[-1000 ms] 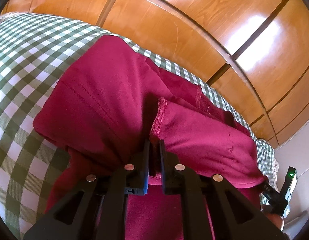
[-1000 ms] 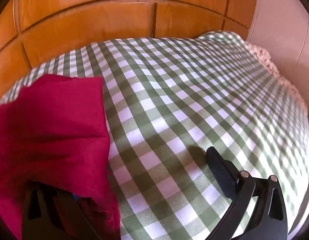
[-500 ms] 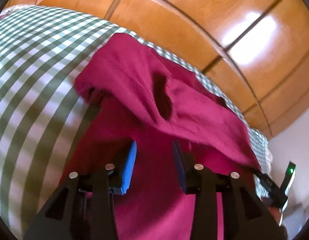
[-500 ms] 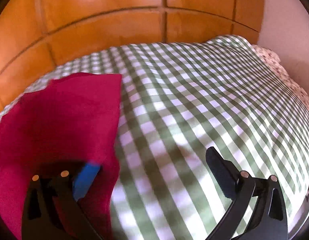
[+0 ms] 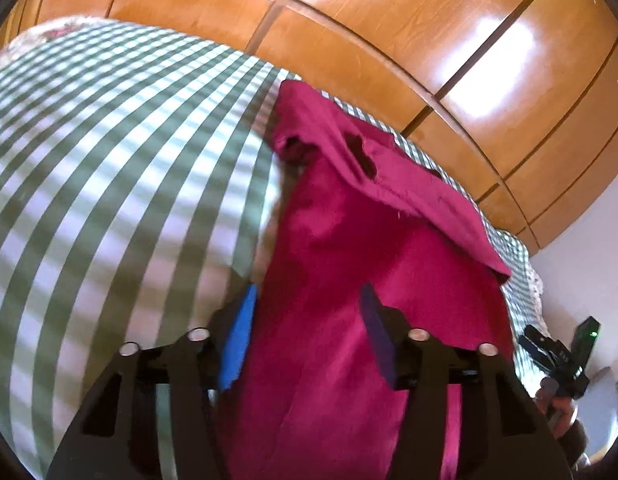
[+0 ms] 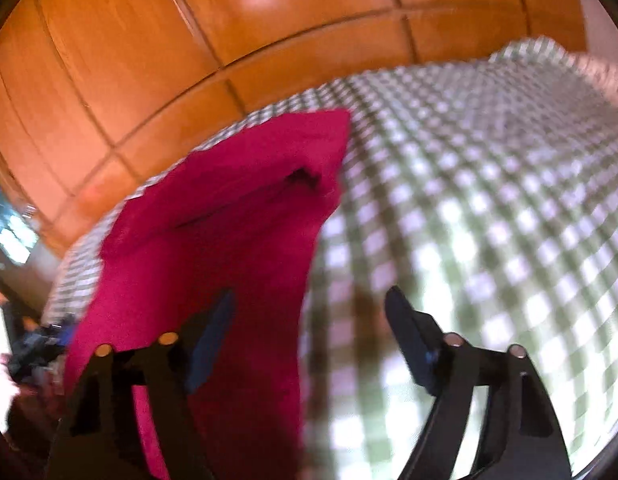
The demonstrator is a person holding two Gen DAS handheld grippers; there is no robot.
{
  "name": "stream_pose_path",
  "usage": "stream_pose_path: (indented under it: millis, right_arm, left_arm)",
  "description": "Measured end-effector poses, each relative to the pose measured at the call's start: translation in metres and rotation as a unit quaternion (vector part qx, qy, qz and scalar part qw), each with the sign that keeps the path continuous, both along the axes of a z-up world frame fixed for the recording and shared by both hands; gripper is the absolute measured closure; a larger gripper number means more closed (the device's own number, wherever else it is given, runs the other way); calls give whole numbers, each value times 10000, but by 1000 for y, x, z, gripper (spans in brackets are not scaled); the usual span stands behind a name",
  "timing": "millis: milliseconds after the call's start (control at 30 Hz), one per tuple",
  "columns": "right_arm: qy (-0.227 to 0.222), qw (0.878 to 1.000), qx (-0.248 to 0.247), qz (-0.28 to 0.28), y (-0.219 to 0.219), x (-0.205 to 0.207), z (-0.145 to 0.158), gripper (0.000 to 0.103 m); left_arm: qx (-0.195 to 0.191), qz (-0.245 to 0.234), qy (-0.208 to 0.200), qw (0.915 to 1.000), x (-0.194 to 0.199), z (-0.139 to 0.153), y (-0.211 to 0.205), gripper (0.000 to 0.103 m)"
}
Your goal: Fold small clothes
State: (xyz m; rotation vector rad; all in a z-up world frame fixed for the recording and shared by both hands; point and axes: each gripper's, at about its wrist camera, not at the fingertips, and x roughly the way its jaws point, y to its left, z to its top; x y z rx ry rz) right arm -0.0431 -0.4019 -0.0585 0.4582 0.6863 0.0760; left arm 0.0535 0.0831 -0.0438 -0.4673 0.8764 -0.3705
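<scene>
Left wrist view: my left tool [image 5: 307, 338] stands with its two fingers spread wide and nothing pinched between them. The blue pad of one finger [image 5: 239, 344] sits at 7 o'clock over the edge of the cloth; the other finger shows at 5 o'clock, over the red fabric. The red garment [image 5: 349, 272] lies on the bed, running from 12 o'clock of the tool up toward 1 o'clock, with its far part folded back over itself in a flap and a dark slit in that flap. The checked cover [image 5: 109, 168] of the bed fills the frame from 8 to 11 o'clock, streaked by motion blur. Wood panels [image 5: 429, 40] rise behind the bed from 11 to 2 o'clock. At 4 o'clock, beside the garment's edge, I see my right tool [image 5: 557, 356] small and partly cut off.

Right wrist view: the picture is blurred. My right tool [image 6: 309, 328] is also spread wide and grips nothing. Its one finger [image 6: 209, 340] at 7 o'clock lies over the garment [image 6: 237, 240]; the other at 5 o'clock is over the cover [image 6: 489, 200]. The garment reaches from 7 o'clock up to 12 o'clock, its far end doubled over. The panels [image 6: 189, 40] fill the top from 9 to 1 o'clock.
</scene>
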Motion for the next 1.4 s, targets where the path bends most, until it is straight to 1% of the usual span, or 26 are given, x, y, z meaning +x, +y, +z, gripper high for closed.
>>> stream_pose_path:
  millis: [67, 133, 167, 233, 300, 367, 433, 500, 567, 633, 667, 700, 733, 767, 800, 833, 867, 900, 933, 967, 1000, 1033, 1133, 1233, 1300, 1400]
  right_arm:
    - [127, 9991, 357, 165, -1, -5, -8, 44]
    - [221, 9970, 655, 354, -2, -12, -15, 49]
    - [239, 9959, 759, 434, -1, -15, -17, 49]
    - [264, 9909, 1142, 654, -2, -24, -23, 49]
    - [284, 9847, 1477, 884, -1, -34, -28, 49]
    - [321, 9801, 1624, 1096, 4, -42, -32, 49]
    - [370, 9782, 1575, 1300, 14, -50, -33, 49]
    - [474, 9755, 1575, 1458, 21, -56, -35, 49]
    - [537, 9719, 1697, 1540, 23, -63, -38, 49]
    - [636, 9671, 1855, 1623, 24, -67, -43, 49]
    - [710, 9643, 1935, 1663, 25, -68, -46, 49]
    - [817, 9602, 2018, 1747, 27, -70, -50, 50]
    - [895, 9582, 2020, 1816, 29, -71, -51, 53]
    - [1002, 9572, 1936, 1906, 34, -71, -54, 59]
    - [1086, 9574, 1816, 1963, 39, -70, -55, 63]
    - [1143, 9579, 1710, 2001, 42, -67, -55, 69]
    - [1177, 9576, 1637, 2058, 46, -66, -55, 79]
    - [1173, 9563, 1641, 2118, 47, -64, -54, 84]
    - [1123, 9555, 1676, 2150, 47, -65, -53, 88]
    - [1031, 9549, 1731, 2179, 47, -66, -50, 91]
    - [826, 9535, 1875, 2209, 43, -67, -44, 91]
    - [689, 9521, 1989, 2217, 41, -66, -42, 92]
    - [45, 9455, 2458, 2135, 26, -69, -21, 95]
    - [-413, 9373, 2792, 2043, 11, -71, -6, 95]
    - [-711, 9292, 2946, 2117, 7, -74, 6, 96]
    - [-972, 9232, 2931, 2288, 9, -81, 18, 96]
  left_arm:
    - [-120, -47, 66, 9999, -7, -3, 6, 60]
    - [-266, -108, 137, 9995, -16, -7, 14, 60]
    - [-360, -149, 176, 9991, -20, -8, 18, 60]
    - [-519, -252, 301, 9979, -26, -12, 20, 60]
    - [-604, -369, 346, 9969, -33, -13, 20, 60]
    - [-726, -527, 417, 9951, -40, -14, 20, 60]
    - [-906, -667, 489, 9924, -45, -15, 20, 60]
    - [-1163, -809, 583, 9882, -51, -18, 21, 60]
    - [-1417, -983, 655, 9828, -59, -22, 22, 60]
    - [-1602, -1156, 768, 9773, -70, -28, 22, 70]
    - [-1687, -1218, 853, 9744, -73, -31, 22, 71]
    - [-1816, -1310, 970, 9698, -76, -34, 22, 74]
    - [-1914, -1409, 1066, 9655, -79, -37, 20, 75]
    - [-1944, -1492, 1118, 9630, -80, -39, 16, 75]
    - [-1929, -1537, 1124, 9626, -81, -38, 14, 75]
    - [-1910, -1553, 1105, 9629, -80, -37, 12, 75]
    - [-1926, -1556, 1098, 9626, -79, -36, 10, 75]
    - [-1937, -1541, 1097, 9626, -78, -35, 8, 81]
    - [-1919, -1524, 1098, 9633, -77, -34, 7, 87]
    - [-1904, -1505, 1076, 9641, -76, -31, 6, 87]
    - [-1918, -1496, 1001, 9648, -77, -27, 7, 93]
    - [-1958, -1459, 828, 9662, -77, -20, 9, 95]
    - [-2256, -1248, 463, 9651, -76, -1, 20, 95]
    - [-2458, -1102, 234, 9628, -78, 11, 29, 96]
    - [-2504, -1190, 81, 9608, -80, 22, 26, 96]
    - [-2578, -1417, -169, 9556, -87, 40, 19, 96]
